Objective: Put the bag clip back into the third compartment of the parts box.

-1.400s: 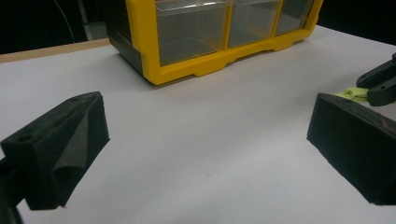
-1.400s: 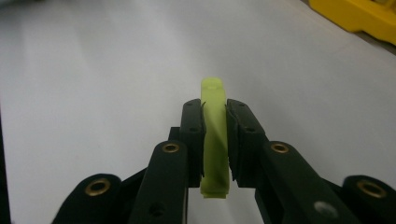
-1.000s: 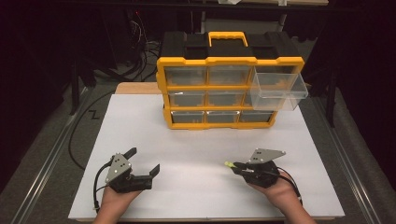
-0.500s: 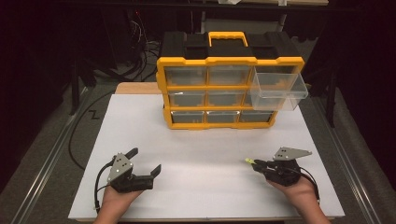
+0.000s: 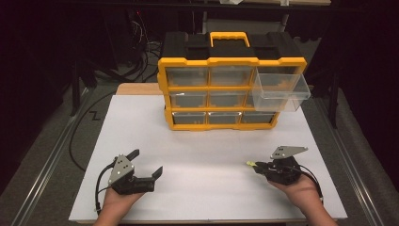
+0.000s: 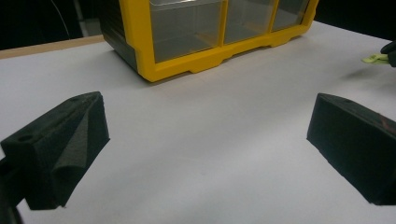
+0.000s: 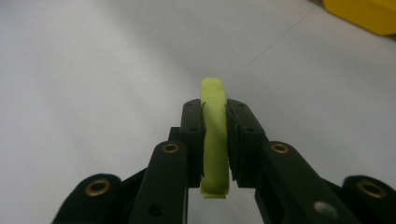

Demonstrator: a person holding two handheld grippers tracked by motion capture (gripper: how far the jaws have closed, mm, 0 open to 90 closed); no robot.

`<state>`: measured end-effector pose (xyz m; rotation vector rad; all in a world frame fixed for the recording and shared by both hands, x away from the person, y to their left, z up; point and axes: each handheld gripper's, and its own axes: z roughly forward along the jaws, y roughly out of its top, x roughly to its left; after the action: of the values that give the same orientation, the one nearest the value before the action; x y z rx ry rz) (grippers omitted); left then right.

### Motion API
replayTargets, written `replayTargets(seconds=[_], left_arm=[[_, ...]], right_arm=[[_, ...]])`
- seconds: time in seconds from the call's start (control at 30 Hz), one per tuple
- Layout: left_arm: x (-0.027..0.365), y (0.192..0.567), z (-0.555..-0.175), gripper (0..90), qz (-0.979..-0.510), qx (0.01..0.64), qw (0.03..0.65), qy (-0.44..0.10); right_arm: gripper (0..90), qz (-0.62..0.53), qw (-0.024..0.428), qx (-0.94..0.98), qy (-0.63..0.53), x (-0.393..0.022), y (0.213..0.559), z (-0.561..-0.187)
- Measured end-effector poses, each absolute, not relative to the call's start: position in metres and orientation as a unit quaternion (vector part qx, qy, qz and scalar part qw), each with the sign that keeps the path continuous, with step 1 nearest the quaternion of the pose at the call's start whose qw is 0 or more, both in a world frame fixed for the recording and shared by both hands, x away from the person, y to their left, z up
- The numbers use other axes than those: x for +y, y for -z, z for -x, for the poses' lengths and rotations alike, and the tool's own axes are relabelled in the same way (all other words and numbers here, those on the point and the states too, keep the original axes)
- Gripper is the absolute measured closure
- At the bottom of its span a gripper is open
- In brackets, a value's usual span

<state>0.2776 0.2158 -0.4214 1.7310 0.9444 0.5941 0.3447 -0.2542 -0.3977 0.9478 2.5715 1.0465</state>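
- Since a second ago, your right gripper [image 5: 258, 167] swung out toward the table's right edge, carrying the green piece [image 7: 214, 135] with it; your left gripper [image 5: 147, 164] stayed put.
- You had the right jaws pressed onto that piece, which stood on edge between the pads, its tip poking out in front, low over the white table [image 5: 207, 141].
- You kept the left jaws spread wide and empty, resting near the front edge on the left.
- Risk one: that grip was narrow, so a quick turn of your wrist could have let the piece pivot or slip out.
- Risk two: the open drawer [image 5: 281, 92] hung far out of the organizer [image 5: 230, 89] at top right; if that was your target, a bump on its rim could have tipped it loose.
- Risk three: a drop from height could have bounced the piece off the table.
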Motion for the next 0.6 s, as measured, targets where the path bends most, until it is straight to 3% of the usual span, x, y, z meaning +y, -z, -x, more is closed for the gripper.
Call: replayTargets(seconds=[0.17,0.6], left_arm=[[0.215,0.421,-0.277,0.4,-0.724,0.389,0.514,-0.245],[0.217,0.420,-0.277,0.4,-0.722,0.386,0.520,-0.243]], right_arm=[[79.0,-0.324,0.070,0.887,-0.321,-0.255,0.391,-0.350],[79.0,-0.315,0.042,0.913,-0.257,-0.254,0.381,-0.354]])
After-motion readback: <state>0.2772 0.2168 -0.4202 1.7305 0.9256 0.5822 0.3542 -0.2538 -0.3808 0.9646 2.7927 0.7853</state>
